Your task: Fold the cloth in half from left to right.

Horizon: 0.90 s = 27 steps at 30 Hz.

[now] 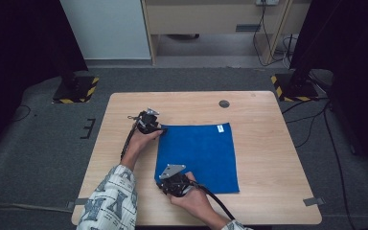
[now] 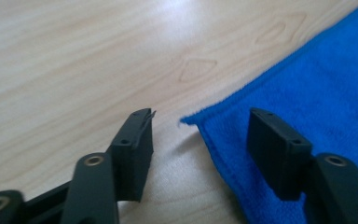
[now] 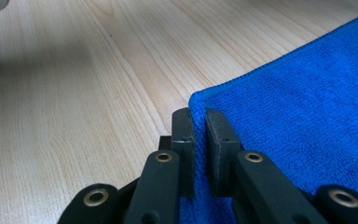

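your right gripper (image 3: 198, 128) was already pinched on the near left corner of the blue cloth (image 1: 197, 155), its jaws pressed together with the hem caught between them. the cloth lay flat and square on the wooden table (image 1: 263, 143), a little right of the middle, with a small white tag (image 1: 219, 128) at its far right corner.

your left gripper (image 2: 198, 140) sat at the far left corner, low over the wood. its jaws stood partly spread and gripped nothing: one pad was out over bare table, the other over the cloth, and the corner tip pointed into the gap between them. that was what the next move turned on, i'd say: the corner lay just ahead of the jaws and slightly toward the cloth-side pad, so a short push forward before closing looked needed to trap the hem rather than air.
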Motion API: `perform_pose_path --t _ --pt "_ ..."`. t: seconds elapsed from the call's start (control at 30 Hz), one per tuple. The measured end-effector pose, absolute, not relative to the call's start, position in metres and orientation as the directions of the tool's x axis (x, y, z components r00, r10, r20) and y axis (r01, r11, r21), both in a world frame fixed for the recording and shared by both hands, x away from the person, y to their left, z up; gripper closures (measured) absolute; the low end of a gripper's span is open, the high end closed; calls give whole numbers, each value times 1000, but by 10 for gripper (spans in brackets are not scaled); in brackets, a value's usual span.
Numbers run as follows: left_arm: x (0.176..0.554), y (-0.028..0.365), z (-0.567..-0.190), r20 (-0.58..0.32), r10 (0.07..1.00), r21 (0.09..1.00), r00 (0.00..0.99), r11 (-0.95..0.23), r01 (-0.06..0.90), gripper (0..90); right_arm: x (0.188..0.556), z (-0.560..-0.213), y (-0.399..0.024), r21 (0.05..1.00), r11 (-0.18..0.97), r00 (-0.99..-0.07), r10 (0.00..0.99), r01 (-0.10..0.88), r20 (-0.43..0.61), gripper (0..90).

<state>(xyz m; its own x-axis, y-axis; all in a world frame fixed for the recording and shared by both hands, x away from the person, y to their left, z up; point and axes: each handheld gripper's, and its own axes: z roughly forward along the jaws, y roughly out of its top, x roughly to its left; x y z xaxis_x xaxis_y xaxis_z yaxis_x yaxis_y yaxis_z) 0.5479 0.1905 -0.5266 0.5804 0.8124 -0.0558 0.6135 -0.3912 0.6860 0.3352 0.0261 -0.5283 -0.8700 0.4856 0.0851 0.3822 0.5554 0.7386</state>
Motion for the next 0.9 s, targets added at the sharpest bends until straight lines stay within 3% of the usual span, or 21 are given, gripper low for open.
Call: perform_pose_path --t 0.03,0.23,0.33,0.57,0.9 --pt "547 189 -526 -49 808 686 588 -401 608 444 335 -528 26 737 558 -871 484 382 85 832" --pt "544 183 -525 -70 798 682 598 -399 613 765 334 -526 25 742 553 -869 488 379 81 835" --pt "542 181 -520 -84 803 694 589 -377 613 875 333 -523 24 746 549 -868 490 377 77 840" --pt "535 188 -492 -85 813 745 576 -332 578 892 331 -512 24 758 541 -869 491 363 65 854" --pt "531 204 -477 -100 815 750 571 -315 581 893 325 -502 37 767 550 -876 481 331 33 866"
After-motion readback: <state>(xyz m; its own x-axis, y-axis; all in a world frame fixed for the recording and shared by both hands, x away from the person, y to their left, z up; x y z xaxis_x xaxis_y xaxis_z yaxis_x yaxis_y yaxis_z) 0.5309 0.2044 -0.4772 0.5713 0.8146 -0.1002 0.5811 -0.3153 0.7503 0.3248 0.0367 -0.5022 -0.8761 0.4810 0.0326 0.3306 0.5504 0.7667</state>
